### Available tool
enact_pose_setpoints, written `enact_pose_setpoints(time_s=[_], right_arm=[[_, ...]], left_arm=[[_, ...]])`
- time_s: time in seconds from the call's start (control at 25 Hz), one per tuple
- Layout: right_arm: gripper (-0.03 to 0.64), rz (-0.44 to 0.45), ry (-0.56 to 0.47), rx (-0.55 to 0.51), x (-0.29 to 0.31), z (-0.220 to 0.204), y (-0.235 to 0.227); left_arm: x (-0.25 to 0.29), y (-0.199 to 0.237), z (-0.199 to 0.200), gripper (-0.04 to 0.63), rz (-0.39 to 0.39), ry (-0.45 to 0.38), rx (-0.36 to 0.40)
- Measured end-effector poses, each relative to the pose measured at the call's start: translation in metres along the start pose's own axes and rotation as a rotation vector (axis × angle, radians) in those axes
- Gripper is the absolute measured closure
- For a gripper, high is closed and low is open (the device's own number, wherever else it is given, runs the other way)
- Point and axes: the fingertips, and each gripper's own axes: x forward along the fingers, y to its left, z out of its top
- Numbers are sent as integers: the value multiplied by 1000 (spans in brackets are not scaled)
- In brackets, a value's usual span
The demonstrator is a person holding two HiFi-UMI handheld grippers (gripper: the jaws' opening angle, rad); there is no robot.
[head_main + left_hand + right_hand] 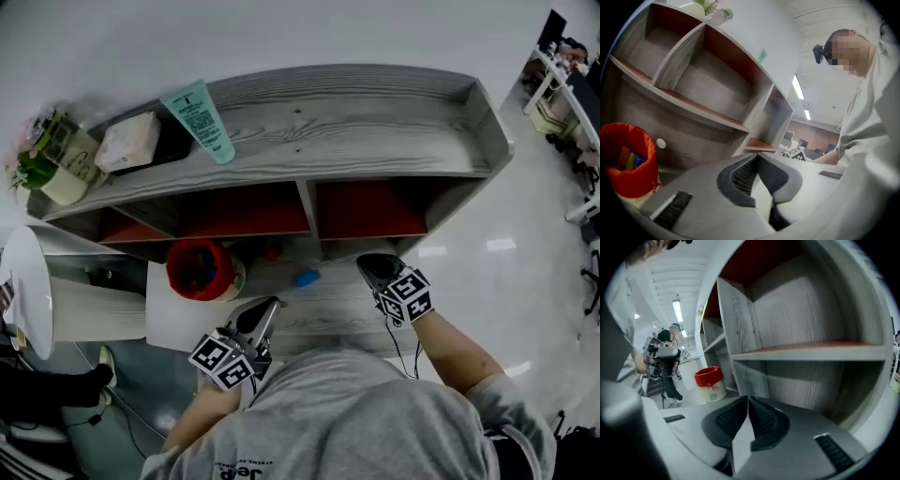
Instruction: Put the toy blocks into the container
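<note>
Left gripper (pixel 267 311), nearest the person: jaws together, nothing between them. Right gripper (pixel 372 266): jaws likewise closed tip to tip, empty. On the grey desk (pixel 330 302), between the two grippers, lies a blue block (pixel 307 278), clear of both. A small red piece (pixel 272 254) sits just behind it. The red container (pixel 183 281) stands left of these on a white sheet (pixel 164 319), with coloured blocks (pixel 630 159) inside. Beyond, the shelf unit (pixel 375 141) carries a green tube (pixel 199 120) and a white box (pixel 128 141) on top
</note>
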Motion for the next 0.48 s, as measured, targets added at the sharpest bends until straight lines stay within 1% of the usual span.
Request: enact_pose_setpoints(time_s=[0.04,0.12,0.24,0.36,0.44,0.48], right_arm=[[578,-10,16,2,14,-7,-7],[487,-25,57,3,43,-24,-19],[410,-67,134,-17,82,-49,-37],[364,-103,198,-53,114,-70,-53],[337,-130,235,-105,132,-80,-63],[334,-143,249,-133,140,-82,-68]], left_arm=[[4,2,-6,584,11,11,1],[11,8,-20,583,22,38,0],[19,16,-36,583,21,74,-8],[23,22,-46,583,9,97,-12],[24,26,-50,583,-1,109,-18],[23,28,-52,584,-6,116,-20]])
